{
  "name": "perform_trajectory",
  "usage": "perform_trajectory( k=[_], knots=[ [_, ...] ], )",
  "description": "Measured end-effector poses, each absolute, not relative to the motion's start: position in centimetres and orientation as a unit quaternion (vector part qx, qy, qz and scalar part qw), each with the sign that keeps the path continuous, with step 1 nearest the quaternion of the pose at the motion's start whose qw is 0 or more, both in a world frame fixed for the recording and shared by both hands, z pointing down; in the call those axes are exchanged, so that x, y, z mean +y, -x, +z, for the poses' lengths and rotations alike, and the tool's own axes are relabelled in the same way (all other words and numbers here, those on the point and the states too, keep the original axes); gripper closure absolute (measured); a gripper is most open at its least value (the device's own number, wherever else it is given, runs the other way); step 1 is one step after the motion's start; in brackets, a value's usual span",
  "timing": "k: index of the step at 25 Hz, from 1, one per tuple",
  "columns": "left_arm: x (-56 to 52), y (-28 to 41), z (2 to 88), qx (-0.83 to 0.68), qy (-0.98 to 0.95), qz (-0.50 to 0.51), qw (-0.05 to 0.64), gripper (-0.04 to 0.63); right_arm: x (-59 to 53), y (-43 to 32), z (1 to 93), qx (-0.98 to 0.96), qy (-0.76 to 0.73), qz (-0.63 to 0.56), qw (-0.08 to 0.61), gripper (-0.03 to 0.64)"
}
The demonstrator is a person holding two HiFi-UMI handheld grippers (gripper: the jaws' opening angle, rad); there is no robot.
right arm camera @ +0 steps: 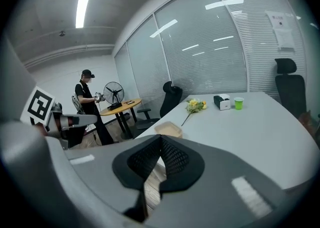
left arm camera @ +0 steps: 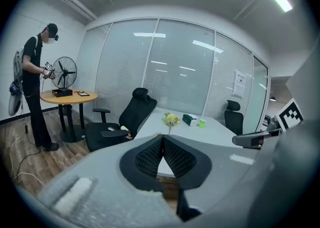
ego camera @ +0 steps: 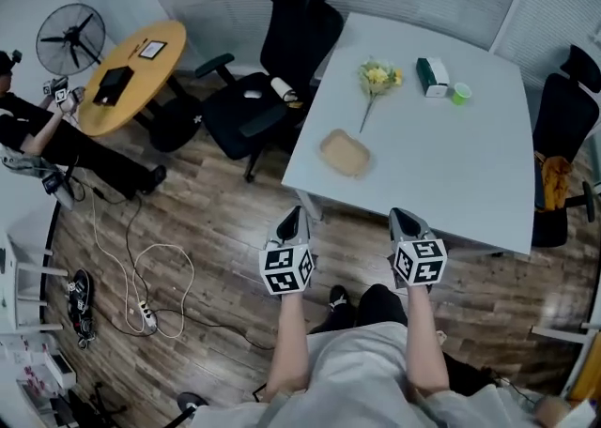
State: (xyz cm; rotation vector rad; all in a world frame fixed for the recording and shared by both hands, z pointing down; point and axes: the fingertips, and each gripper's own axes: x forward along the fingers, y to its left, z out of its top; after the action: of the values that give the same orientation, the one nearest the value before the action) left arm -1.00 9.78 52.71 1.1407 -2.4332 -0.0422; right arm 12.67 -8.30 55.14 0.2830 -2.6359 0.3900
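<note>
Both grippers hang side by side in front of the near edge of a large white table [ego camera: 470, 163]. My left gripper [ego camera: 292, 221] is shut with nothing between its jaws; its black ribbed pads [left arm camera: 150, 156] meet at the tip. The right gripper [ego camera: 406, 221] is likewise shut and empty, its pads [right arm camera: 171, 158] pressed together. On the table lie a tan shallow box [ego camera: 345, 153], a yellow flower bunch with a long stem [ego camera: 377, 79], a green-and-white tissue box [ego camera: 433, 76] and a small green cup [ego camera: 460, 93]. The tan box [right arm camera: 168, 129] is the nearest of these to the grippers.
A black office chair [ego camera: 272, 69] stands at the table's left side, another [ego camera: 563, 135] at the right. A round wooden table [ego camera: 131, 74] and a floor fan [ego camera: 70, 38] stand far left, beside a person in black [ego camera: 38, 135]. White cable and a power strip [ego camera: 146, 318] lie on the wood floor.
</note>
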Motion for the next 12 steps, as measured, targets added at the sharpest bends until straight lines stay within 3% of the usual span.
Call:
perform_trajectory(
  k=[12],
  knots=[
    [5.7,9.0,55.9,-0.869,-0.433,0.003,0.240,0.591,-12.4,-4.9,59.1,-0.949,-0.135,0.164,0.233,0.614]
  ],
)
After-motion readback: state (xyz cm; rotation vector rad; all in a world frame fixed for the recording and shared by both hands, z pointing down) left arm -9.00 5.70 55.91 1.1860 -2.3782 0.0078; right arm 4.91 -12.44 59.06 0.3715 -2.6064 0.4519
